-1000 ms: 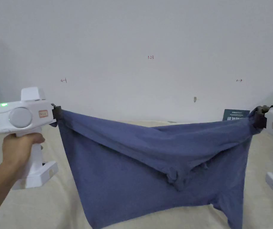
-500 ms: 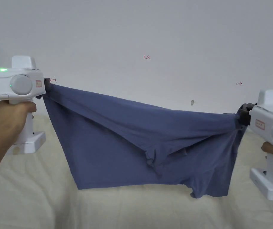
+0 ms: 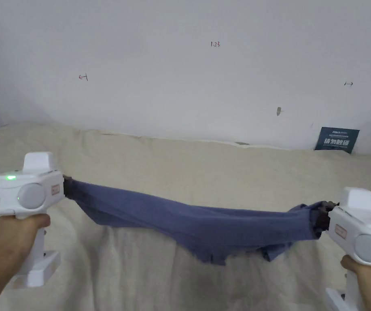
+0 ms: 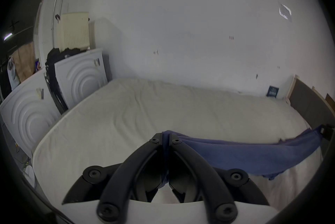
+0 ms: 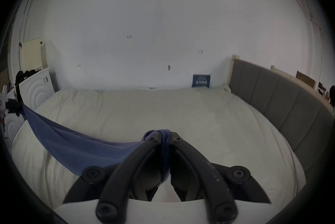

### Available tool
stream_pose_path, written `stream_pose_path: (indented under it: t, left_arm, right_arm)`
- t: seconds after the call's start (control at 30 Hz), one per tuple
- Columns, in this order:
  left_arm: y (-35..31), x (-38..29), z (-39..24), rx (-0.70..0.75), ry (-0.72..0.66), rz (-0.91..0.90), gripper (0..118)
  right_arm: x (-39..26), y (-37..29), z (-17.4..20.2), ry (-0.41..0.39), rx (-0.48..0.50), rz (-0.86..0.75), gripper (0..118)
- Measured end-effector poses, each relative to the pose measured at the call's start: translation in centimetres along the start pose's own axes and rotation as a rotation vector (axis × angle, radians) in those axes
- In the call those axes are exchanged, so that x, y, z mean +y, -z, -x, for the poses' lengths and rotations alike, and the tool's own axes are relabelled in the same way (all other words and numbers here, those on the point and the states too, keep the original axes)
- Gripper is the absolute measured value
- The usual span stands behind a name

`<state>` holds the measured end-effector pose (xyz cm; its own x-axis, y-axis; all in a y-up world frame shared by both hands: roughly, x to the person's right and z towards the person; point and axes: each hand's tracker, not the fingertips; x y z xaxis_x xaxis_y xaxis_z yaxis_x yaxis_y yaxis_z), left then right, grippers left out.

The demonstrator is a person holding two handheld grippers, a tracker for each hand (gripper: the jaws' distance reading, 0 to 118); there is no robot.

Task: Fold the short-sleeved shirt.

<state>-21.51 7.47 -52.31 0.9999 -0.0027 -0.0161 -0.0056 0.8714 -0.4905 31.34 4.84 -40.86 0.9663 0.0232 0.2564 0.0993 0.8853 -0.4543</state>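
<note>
1. One blue shirt [image 3: 204, 228], strung between the two grippers above the near edge of the bed.
2. Two white grippers: the left gripper [image 3: 68, 187] and the right gripper [image 3: 321, 218], each with its jaws closed on one end of the shirt.
3. Two hands, the left hand [image 3: 16, 233] and the right hand [image 3: 368, 279], one per gripper handle.
4. One cream bed [image 3: 188, 170].
5. One dark blue card [image 3: 336, 139], at the bed's far right corner against the wall.
6. Two white ribbed panels [image 4: 79, 81], beside the bed's left edge.

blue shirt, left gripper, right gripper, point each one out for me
blue shirt [image 3: 204, 226], head view, sagging middle of the cloth.
left gripper [image 4: 165, 137], left gripper view, between its fingertips.
right gripper [image 5: 165, 134], right gripper view, between its fingertips.
</note>
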Motion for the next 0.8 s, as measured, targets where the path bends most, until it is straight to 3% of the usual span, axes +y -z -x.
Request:
stream_pose_path:
  t: [0.5,0.8]
  left_arm:
    - [-12.4,-19.1,5.7,-0.037,0.009,0.237,6]
    - [-16.0,-28.0,7.6,-0.009,-0.005,0.450,6]
  right_arm:
    - [-16.1,-14.1,-2.4,0.072,-0.015,0.174,9]
    - [-24.3,-18.2,-3.3,0.133,-0.053,0.397,9]
